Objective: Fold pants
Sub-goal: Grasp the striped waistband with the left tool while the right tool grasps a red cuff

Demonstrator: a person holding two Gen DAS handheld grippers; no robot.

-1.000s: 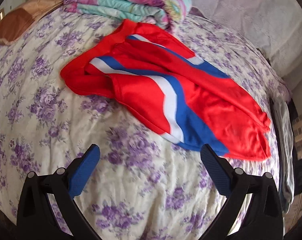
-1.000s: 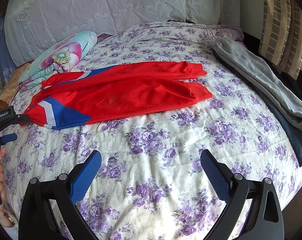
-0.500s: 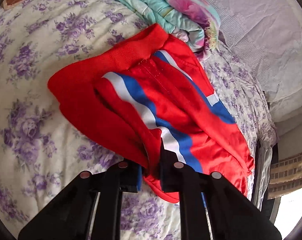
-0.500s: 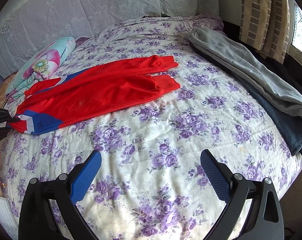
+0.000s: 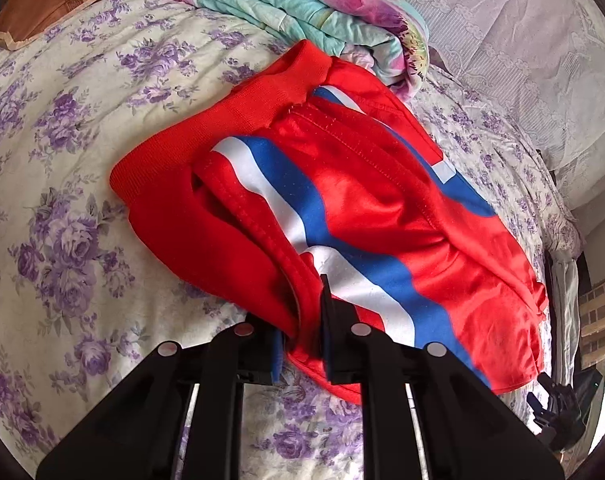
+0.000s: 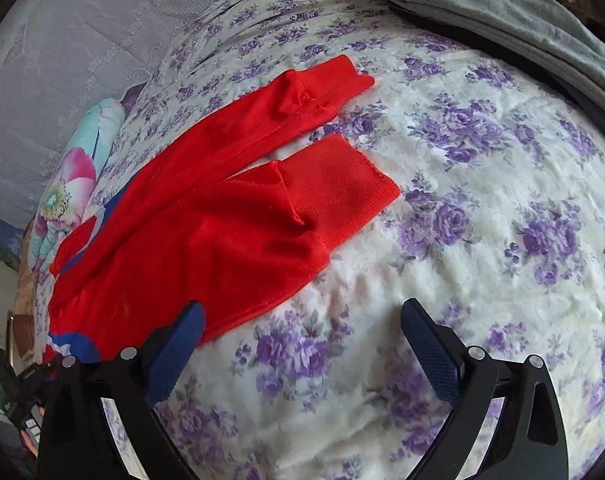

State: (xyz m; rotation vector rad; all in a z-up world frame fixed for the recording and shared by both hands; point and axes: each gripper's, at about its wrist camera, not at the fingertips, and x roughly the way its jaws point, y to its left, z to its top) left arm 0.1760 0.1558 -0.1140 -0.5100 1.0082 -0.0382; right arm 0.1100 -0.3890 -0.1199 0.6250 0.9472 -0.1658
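Observation:
Red pants with a white and blue side stripe lie on the flowered bed. My left gripper is shut on a fold of red fabric at the near edge of the hip, below the waistband. In the right wrist view the pants stretch from lower left to centre, with the two leg cuffs lying apart. My right gripper is open and empty, hovering just above the bed close to the near leg, its left finger by the leg's edge.
A folded floral blanket lies just beyond the waistband. A brown cushion sits at the far left. Grey clothing and dark clothing lie along the bed's right edge. A lace cover hangs behind.
My left gripper closed on the pants' hip edge and holds it. My right gripper moved forward and down towards the leg cuffs, staying open.

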